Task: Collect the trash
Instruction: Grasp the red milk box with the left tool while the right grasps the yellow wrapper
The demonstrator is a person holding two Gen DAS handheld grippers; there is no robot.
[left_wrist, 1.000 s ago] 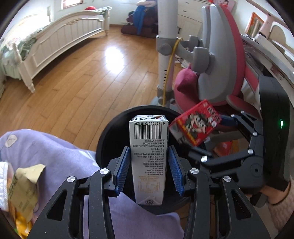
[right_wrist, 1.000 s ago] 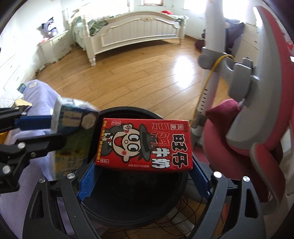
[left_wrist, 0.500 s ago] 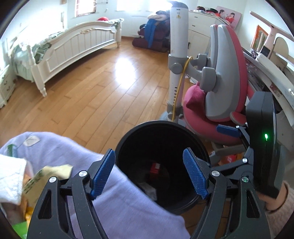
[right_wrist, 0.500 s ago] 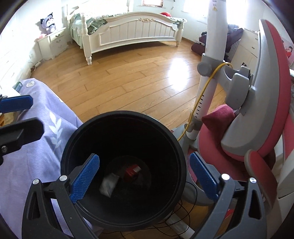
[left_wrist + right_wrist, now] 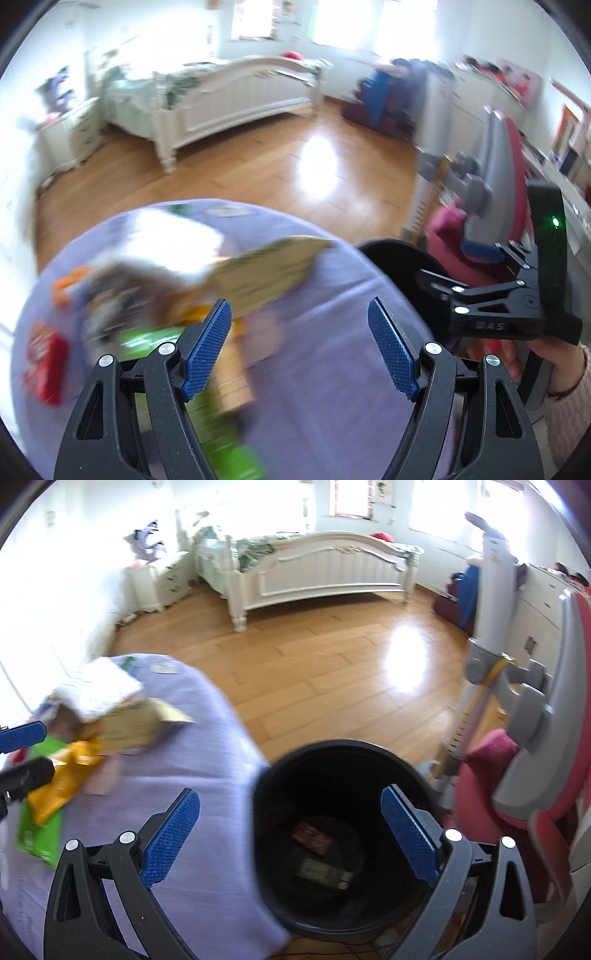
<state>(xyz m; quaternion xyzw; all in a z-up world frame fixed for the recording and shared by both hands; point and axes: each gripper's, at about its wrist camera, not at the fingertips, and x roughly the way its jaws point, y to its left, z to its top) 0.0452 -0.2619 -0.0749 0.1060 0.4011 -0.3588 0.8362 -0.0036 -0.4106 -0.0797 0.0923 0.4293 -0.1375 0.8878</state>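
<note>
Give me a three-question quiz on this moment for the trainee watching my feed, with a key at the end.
1. True or false: the left gripper is shut on a carton.
2. Multiple choice: where does the red carton lie? A) on the purple cloth B) at the bottom of the black bin C) between the right gripper's jaws
3. Fill in: the remaining trash pile lies on the ______ cloth.

Key:
1. False: its jaws are open with nothing between them.
2. B. The right gripper is open above the bin.
3. Purple.
</note>
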